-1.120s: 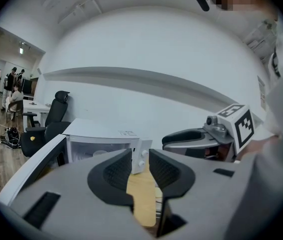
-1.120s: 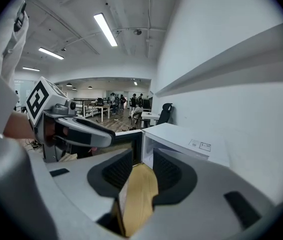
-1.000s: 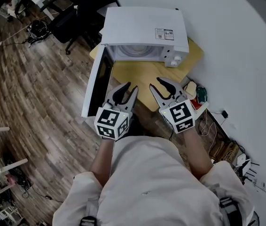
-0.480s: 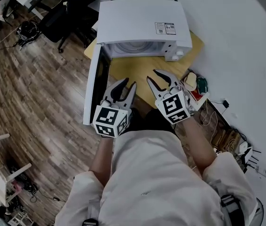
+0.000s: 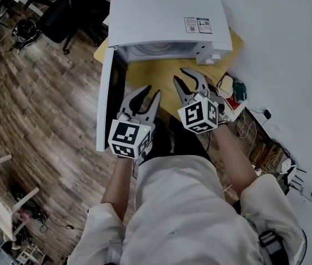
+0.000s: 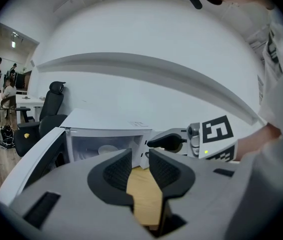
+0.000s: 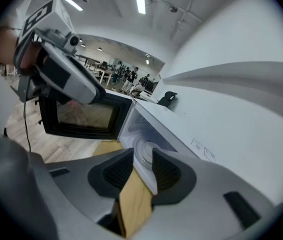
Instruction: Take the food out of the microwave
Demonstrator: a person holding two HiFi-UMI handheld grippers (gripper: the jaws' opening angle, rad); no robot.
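Wood floor [image 5: 35, 104] on the left, white wall on the right, and between them the big white microwave [image 5: 164, 15] sitting on a small wooden table [image 5: 156, 84]. Its door [image 5: 106, 101] hangs wide open, swung out to the person's left, dark window facing inward. The person [image 5: 183, 214] stands right at the table's front edge in a light shirt, arms out, a gripper in each hand.

Left gripper [image 5: 148, 97] hovers just beside the open door, jaws apart with nothing between them, only bare tabletop showing through the gap. Right gripper [image 5: 184, 77] is a touch further in over the table, aimed at the opening, its jaws also parted and empty.

And the food: a white dish [image 6: 107, 149] sits inside the microwave, on the floor of the cavity. What's on it I can't make out. Neither gripper touches it; both are clear of the opening.

Off to the right, a tangle of cables [image 5: 255, 153] lies by the wall.
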